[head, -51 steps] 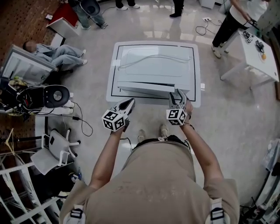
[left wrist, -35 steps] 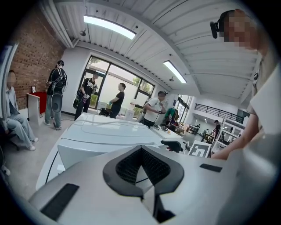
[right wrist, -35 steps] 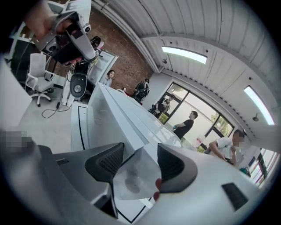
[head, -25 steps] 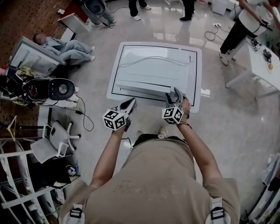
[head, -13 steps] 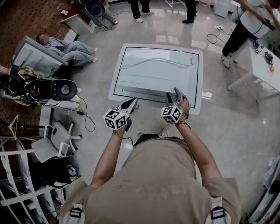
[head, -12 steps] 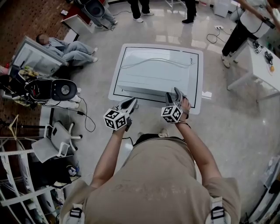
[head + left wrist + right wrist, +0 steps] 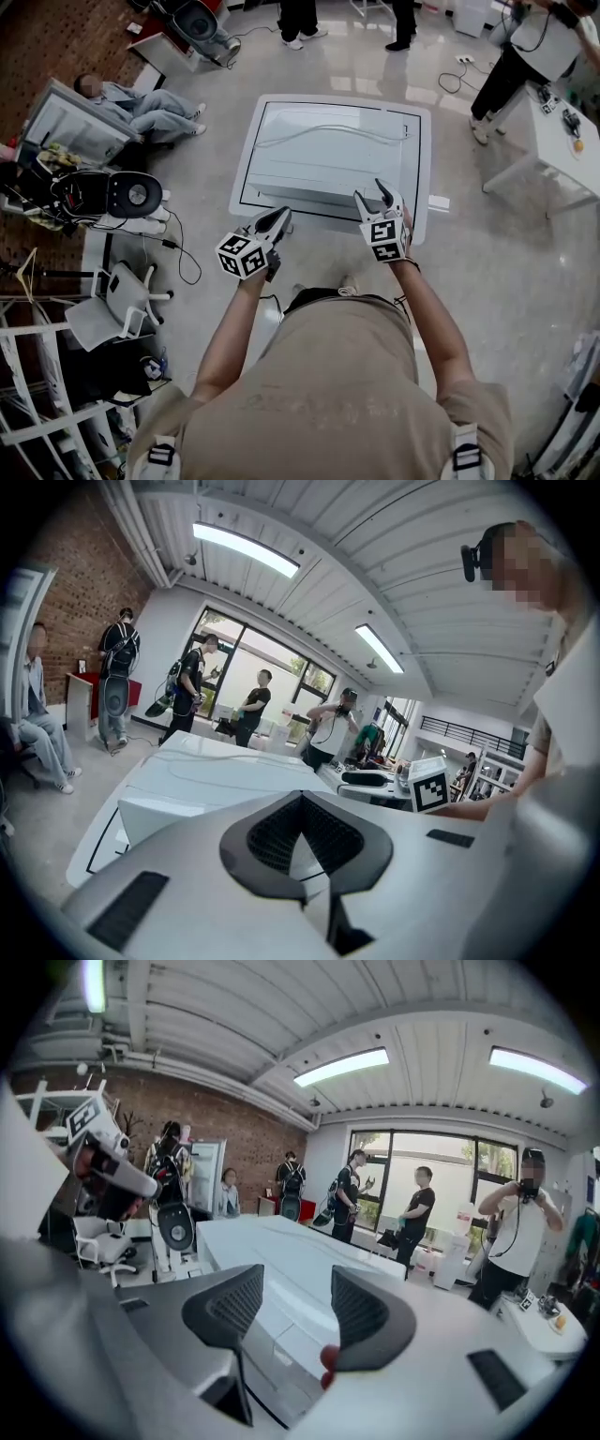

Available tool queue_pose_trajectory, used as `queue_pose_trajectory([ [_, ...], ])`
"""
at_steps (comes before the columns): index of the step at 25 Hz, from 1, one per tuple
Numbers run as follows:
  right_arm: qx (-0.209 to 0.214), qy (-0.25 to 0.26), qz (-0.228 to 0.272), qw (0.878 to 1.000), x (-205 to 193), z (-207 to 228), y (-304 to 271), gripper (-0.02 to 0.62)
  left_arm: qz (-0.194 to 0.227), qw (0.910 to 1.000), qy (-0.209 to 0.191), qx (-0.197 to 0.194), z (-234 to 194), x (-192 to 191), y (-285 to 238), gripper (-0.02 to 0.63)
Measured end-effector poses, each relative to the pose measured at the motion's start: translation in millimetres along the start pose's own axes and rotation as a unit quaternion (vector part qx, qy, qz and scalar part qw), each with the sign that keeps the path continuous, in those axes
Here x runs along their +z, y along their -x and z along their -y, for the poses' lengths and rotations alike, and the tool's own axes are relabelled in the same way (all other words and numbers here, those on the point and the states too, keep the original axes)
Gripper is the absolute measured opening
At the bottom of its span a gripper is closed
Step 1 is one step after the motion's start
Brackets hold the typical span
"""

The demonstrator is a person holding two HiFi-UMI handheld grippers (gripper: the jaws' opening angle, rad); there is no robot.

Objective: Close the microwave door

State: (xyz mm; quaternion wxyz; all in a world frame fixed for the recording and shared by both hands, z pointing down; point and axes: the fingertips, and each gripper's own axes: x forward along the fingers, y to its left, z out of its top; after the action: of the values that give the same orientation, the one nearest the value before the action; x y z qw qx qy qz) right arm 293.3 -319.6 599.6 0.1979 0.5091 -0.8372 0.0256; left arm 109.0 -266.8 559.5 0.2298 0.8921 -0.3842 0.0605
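A white microwave sits on a low white table in front of me, seen from above in the head view. Its front edge faces me and looks flat; the door's face is hidden from above. My left gripper hovers at the front left corner, its jaws shut with nothing between them. My right gripper hangs just above the front right edge, open and empty. The microwave's top stretches ahead in the left gripper view. Beyond the parted right jaws lie the white body and its front seams.
Several people stand beyond the table. A person sits at the left. An office chair and floor cables lie to my left. A second white table stands at the right.
Both grippers have risen a little. The right one rolled so its marker cube faces up, and shifted slightly right along the front edge. The left stays shut.
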Motion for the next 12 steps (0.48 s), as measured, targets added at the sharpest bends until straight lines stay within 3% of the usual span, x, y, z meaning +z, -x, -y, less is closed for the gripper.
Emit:
queue_pose_trajectory([
  [3,0.025,-0.028,0.051,0.998,39.2,6.5,20.1,0.225,0.019,0.9997,-0.004,-0.012,16.2,22.8,-1.7,0.002],
  [7,0.073,-0.066,0.132,0.986,90.5,14.2,59.6,0.215,0.054,0.9981,-0.009,-0.031,41.9,60.2,-1.8,0.002],
  [12,0.065,-0.053,0.172,0.981,127.3,26.7,91.9,0.212,0.102,0.9936,-0.032,-0.037,57.6,105.5,10.1,0.002],
])
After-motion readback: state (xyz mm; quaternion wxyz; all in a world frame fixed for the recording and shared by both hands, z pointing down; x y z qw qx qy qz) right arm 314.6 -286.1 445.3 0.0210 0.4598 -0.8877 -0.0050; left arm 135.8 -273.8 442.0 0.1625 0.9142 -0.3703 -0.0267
